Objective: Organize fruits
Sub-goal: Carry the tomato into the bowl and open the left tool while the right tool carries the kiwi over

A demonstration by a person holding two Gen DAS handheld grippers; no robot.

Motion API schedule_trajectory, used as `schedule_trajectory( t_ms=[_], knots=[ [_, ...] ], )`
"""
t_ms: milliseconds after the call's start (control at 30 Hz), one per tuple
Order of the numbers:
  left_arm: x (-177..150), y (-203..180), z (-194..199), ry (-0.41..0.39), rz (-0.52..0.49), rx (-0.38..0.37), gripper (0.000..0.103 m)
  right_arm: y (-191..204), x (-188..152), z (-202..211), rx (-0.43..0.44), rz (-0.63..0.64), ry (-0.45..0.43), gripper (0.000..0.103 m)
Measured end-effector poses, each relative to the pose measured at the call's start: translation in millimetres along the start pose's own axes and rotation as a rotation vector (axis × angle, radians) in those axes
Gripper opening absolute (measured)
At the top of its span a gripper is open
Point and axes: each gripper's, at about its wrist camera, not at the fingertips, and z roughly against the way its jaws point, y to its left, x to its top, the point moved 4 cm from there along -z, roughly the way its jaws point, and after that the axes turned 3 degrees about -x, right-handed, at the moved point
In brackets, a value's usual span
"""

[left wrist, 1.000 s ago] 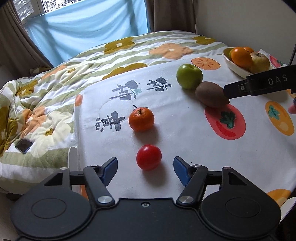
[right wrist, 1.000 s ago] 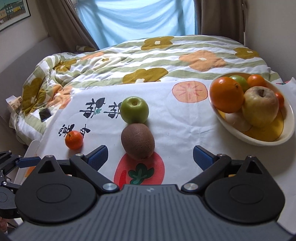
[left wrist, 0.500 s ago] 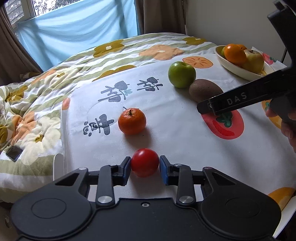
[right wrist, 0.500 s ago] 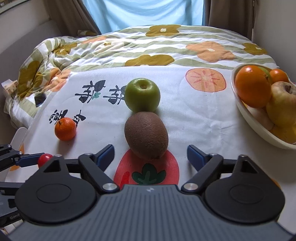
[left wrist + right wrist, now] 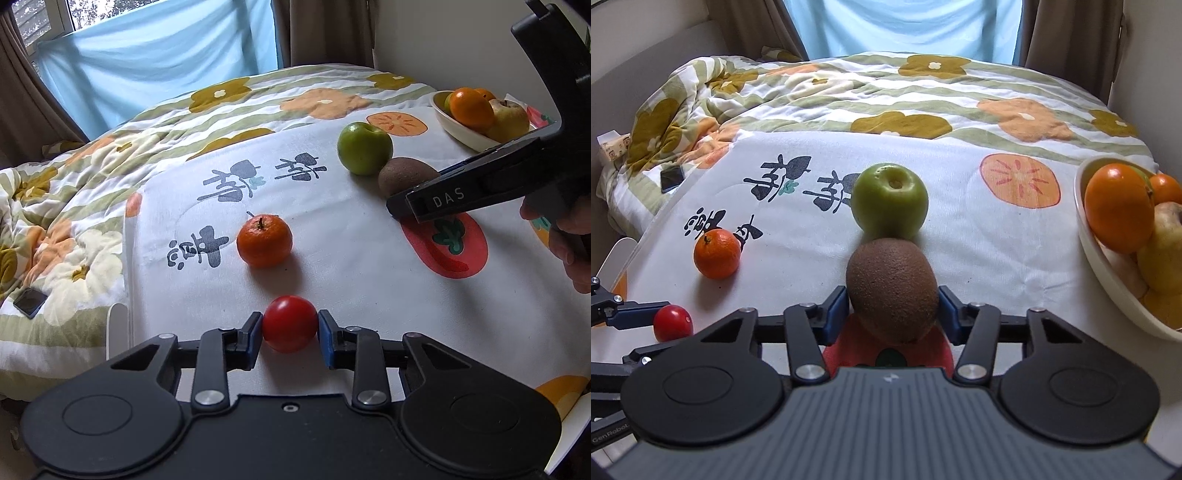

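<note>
The bowl (image 5: 1108, 280) at three o'clock runs off the right wrist picture's edge, and the kiwi (image 5: 402, 177) is half hidden behind the right gripper's fingers (image 5: 436, 201).

L gripper (image 5: 290, 330) clamped tight; R gripper (image 5: 892, 308) jaws just closing, pads seemingly touching

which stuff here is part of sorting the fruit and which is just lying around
Part of the job: tomato, kiwi, green apple, tangerine, fruit bowl, left gripper, right gripper.

Just lying about: phone, quilt, printed cloth, blue curtain.
</note>
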Motion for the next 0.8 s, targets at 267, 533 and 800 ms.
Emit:
schedule_trajectory(
  t_ms=[267, 533, 800],
  knots=[
    [4.1, -1.6, 7.2, -0.003, 0.028, 0.011, 0.035, -5.5, 1.1, 8.7, 0.019, -0.017, -0.008, 0.061],
    [23.4, -10.7, 29.2, -0.030, 0.030, 0.018, 0.035, -18.5, 7.6, 38.7, 0.039, -0.059, -0.041, 0.061],
    [58.5, -31.3, 53.9, -0.087, 0.027, 0.020, 0.035, -52.9, 13.5, 80.2, 0.026, -0.111, -0.064, 0.061]
  ],
)
